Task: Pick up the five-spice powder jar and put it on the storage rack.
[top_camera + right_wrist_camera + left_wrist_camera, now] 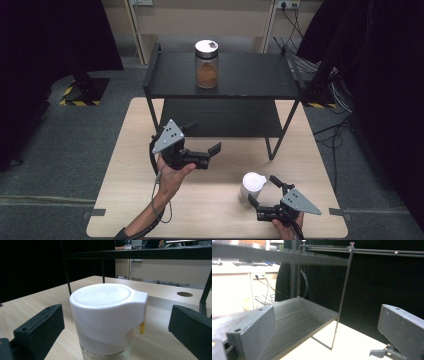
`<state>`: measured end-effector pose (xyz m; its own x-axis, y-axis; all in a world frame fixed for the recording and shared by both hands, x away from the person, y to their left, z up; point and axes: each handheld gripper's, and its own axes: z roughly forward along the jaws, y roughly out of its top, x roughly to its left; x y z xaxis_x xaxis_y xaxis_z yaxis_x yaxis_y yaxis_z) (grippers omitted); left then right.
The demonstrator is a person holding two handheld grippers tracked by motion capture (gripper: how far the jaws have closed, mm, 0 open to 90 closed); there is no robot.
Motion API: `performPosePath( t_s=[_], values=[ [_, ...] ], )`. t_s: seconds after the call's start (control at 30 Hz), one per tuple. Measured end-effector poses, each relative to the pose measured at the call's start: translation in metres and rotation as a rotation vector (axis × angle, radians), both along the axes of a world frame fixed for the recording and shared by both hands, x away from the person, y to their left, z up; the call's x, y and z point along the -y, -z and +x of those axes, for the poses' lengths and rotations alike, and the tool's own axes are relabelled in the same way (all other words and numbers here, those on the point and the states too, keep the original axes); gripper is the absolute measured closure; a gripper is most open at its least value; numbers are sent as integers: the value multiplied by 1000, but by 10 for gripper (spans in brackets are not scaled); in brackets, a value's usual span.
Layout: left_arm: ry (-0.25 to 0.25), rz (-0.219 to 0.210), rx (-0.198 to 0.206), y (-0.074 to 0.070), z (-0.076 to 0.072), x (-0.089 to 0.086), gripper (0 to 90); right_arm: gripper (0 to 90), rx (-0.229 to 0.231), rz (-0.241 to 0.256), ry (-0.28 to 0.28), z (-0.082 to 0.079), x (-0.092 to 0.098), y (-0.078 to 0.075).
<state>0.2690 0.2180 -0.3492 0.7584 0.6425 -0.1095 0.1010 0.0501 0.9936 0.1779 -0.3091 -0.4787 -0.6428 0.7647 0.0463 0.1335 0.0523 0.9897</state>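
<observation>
A small jar with a white flip lid (250,187) (108,317) stands on the wooden table (200,210) near its front right. My right gripper (264,191) (112,332) is open, and the jar stands upright between its two black jaws without touching them. My left gripper (216,149) (329,332) is open and holds nothing; it hovers over the table's left middle and points at the black shelf (225,75) (299,315). A glass jar of brown powder with a white lid (206,64) stands on the shelf's top board.
The black two-level shelf rack covers the back half of the table, with thin legs (270,145) reaching down to it. Dark curtains (380,75) hang at both sides. Cables (330,95) lie on the floor at the right.
</observation>
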Motion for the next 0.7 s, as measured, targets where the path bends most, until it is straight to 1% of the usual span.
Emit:
performPosePath(
  t_s=[0.03, 0.1, 0.13, 0.2, 0.27, 0.33, 0.4, 0.47, 0.63, 0.7],
  values=[
    [-1, 3, 7, 7, 1, 0, 8, 5, 0, 0, 0, 0, 0, 0],
    [-5, 11, 14, 15, 1, -1, 8, 5, 0, 0, -1, 0, 0, 0],
    [0, -2, 8, 23, 3, -2, 8, 5, 0, -1, -1, 0, 0, 0],
    [3, -10, 2, 32, 5, -3, 7, 5, 0, -1, -1, 0, 0, 0],
    [8, -18, 6, 43, 7, -4, 7, 5, 0, -1, -1, 0, 0, 0],
    [13, -21, 4, 50, 8, -4, 5, 5, 0, -3, -1, 0, 0, 0],
    [13, -12, 8, 57, 8, -4, 3, 5, 0, -2, -1, 0, 0, 0],
    [13, -11, 3, 64, 8, -5, 3, 5, 0, -2, -1, 0, 0, 0],
    [15, -32, -12, 82, 9, -8, 3, 5, 1, -5, -1, 0, -1, 0],
    [18, -11, -17, 85, 10, -7, 3, 5, 1, -4, -1, 0, -1, 0]
  ],
)
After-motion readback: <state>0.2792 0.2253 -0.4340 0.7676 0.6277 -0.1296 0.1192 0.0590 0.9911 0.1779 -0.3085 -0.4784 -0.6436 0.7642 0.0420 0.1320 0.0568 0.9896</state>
